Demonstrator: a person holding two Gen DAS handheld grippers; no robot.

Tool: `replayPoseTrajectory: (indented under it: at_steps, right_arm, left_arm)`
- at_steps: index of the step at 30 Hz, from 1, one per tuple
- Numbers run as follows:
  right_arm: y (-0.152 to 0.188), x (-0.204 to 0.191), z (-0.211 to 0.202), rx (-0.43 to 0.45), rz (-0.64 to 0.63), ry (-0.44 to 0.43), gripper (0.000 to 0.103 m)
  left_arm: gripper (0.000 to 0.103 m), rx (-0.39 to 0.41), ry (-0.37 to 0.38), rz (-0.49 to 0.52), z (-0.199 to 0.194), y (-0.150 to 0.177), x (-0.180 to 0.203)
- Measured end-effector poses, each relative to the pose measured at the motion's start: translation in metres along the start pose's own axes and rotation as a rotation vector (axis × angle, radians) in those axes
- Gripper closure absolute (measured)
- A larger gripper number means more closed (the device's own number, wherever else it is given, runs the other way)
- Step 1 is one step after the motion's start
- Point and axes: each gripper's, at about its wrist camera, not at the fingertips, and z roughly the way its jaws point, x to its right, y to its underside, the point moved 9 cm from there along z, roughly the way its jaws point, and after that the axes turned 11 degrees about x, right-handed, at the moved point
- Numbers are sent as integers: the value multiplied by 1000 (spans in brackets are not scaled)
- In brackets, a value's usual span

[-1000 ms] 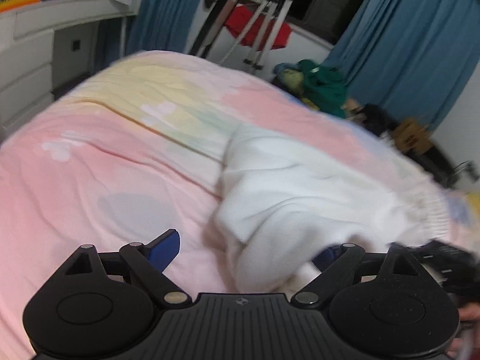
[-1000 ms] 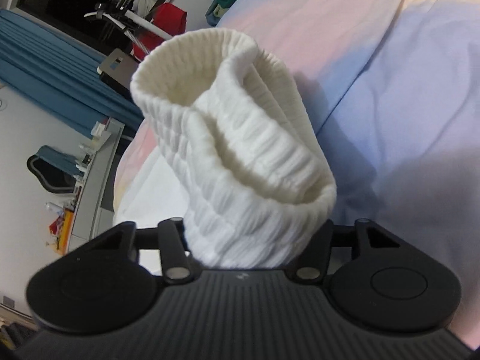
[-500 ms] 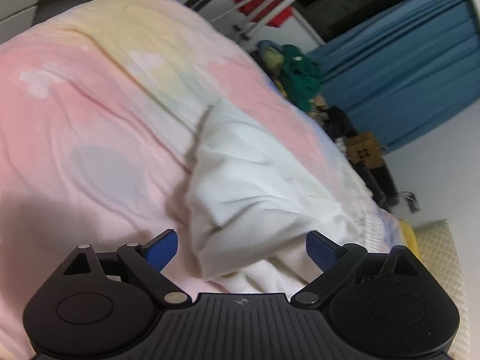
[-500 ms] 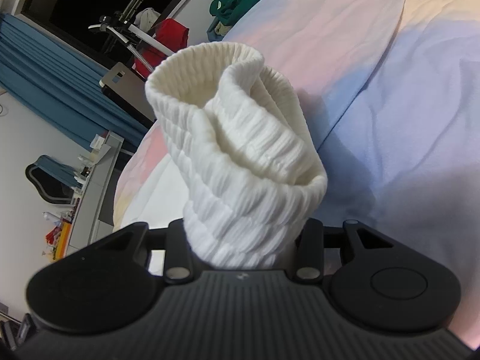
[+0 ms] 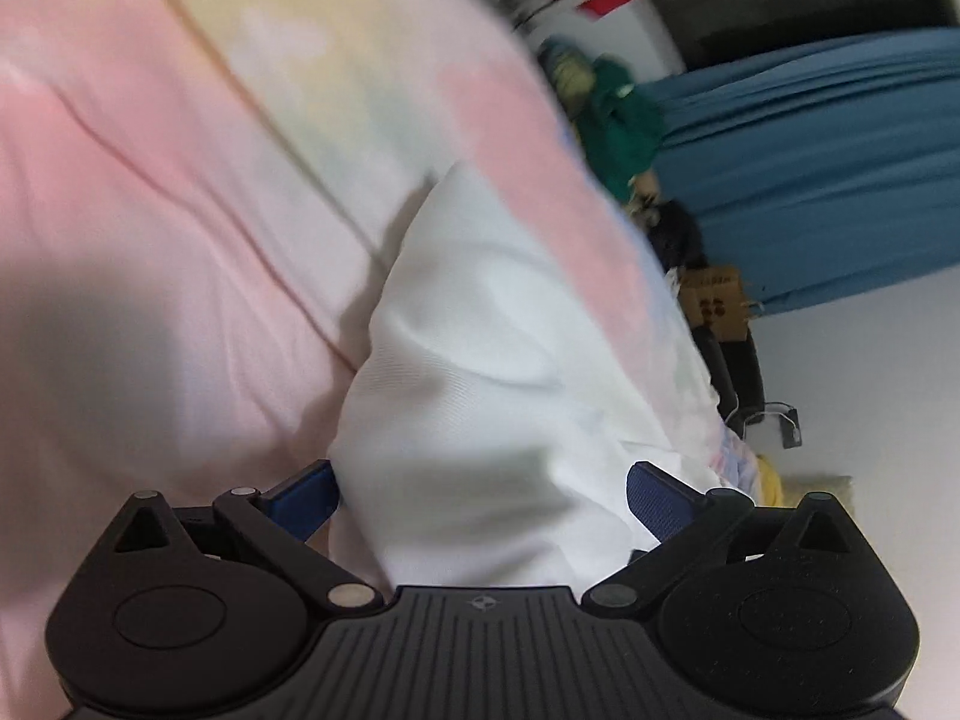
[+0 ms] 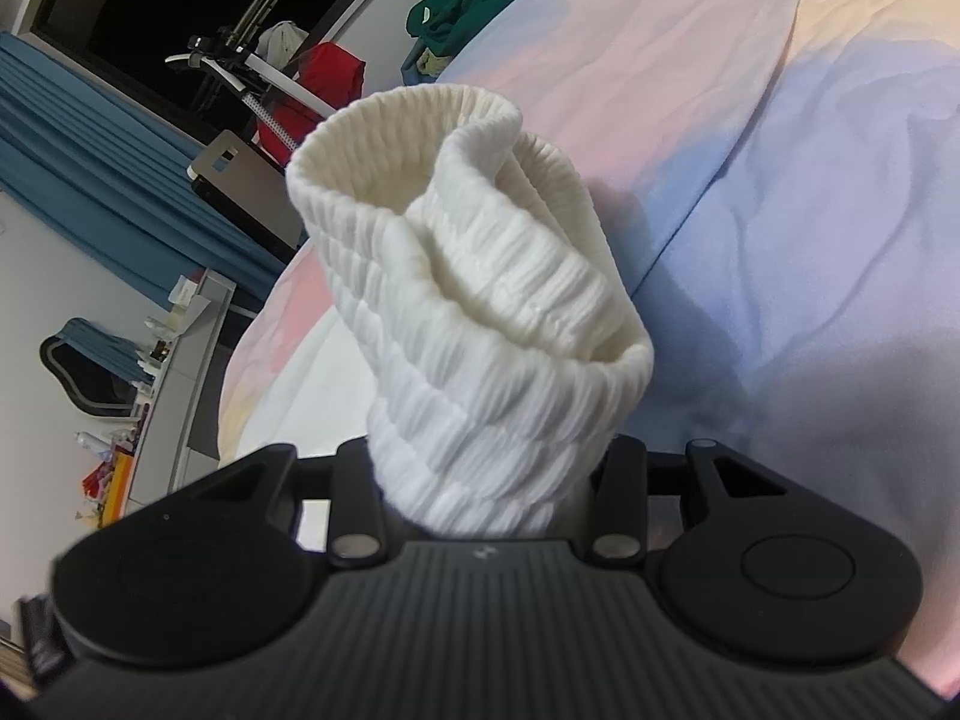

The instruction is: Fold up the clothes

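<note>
A white garment [image 5: 480, 372] lies bunched on a pastel bed cover [image 5: 180, 210]. In the left wrist view my left gripper [image 5: 480, 495] is open, its blue pads [image 5: 303, 495] on either side of a fold of the white cloth, which fills the gap between them. In the right wrist view my right gripper [image 6: 489, 480] is shut on the garment's ribbed white cuff [image 6: 468, 300], which stands up from the jaws like a tube above the bed cover [image 6: 780, 240]. The fingertips are hidden by the cuff.
Beyond the bed's far edge are a heap of green clothes [image 5: 624, 120], blue curtains [image 5: 810, 180], a cardboard box [image 5: 714, 300] and a drying rack with a red item [image 6: 324, 84]. A white desk [image 6: 180, 372] with clutter stands at the left.
My left gripper has moved in and tilted, and the white fold now sits between its open pads. My right gripper has closed tighter on the cuff and holds it in place.
</note>
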Motion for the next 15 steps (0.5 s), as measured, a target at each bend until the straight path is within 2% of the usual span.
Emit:
replayPoseTrajectory:
  at_steps: [4,8,15]
  right_arm:
    - [0,6,0,-5,51,-17,61]
    - [-2,3,-3,15,45,-32,60]
    - [-17,-21,-21,87,32,-137,60]
  left_arm:
    - [0,-49,-39,6,22,1,-12]
    - [0,-102,25,16,31,10,-3]
    - [1,-87,16,64,39,16,-4]
